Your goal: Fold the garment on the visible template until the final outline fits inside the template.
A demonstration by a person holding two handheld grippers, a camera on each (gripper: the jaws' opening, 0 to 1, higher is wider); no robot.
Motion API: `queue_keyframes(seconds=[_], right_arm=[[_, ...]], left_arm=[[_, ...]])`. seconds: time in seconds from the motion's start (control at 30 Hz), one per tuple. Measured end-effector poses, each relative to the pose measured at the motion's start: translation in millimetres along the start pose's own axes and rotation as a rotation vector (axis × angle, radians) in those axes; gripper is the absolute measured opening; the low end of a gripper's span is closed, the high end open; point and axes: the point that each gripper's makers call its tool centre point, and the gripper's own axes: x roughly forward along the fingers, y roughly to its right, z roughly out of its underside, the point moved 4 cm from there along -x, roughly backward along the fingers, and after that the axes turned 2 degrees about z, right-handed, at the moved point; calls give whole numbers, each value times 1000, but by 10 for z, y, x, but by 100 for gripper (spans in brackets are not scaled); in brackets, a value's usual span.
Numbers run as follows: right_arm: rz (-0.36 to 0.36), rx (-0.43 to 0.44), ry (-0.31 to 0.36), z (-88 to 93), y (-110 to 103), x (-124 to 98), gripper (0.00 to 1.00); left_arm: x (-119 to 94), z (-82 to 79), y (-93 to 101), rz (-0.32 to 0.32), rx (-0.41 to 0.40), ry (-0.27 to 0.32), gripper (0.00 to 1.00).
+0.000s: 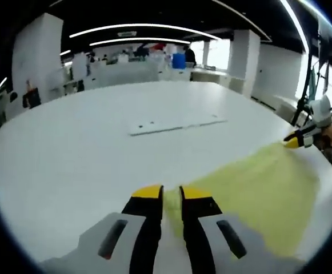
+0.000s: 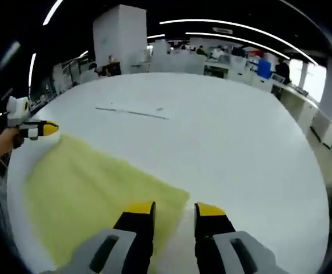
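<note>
While the yellow garment [image 1: 257,194] stretches lengthwise between them, left claw [image 1: 172,194] pinches it, right claw [image 2: 175,208] gapes

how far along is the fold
Early. Done: the yellow garment is spread flat on the white table. In hand: the left gripper pinches one corner; the right gripper straddles the opposite corner, jaws apart. Left: every fold; the flat template lies apart, uncovered.
</note>
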Motion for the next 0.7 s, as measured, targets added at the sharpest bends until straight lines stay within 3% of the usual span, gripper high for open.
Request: queue_keyframes(seconds=[0.2,0.37,0.7], right_arm=[[-84,69,2,-15,-194,-193,43],[-110,45,-7,-3,-281,-319,53],[-154,6,-29,157,-433,-594,59]], left_arm=[[-166,15,151,83,13,6,30],[-345,18,262,129,49,12,44],[-675,169,398,190,81,-1,54]])
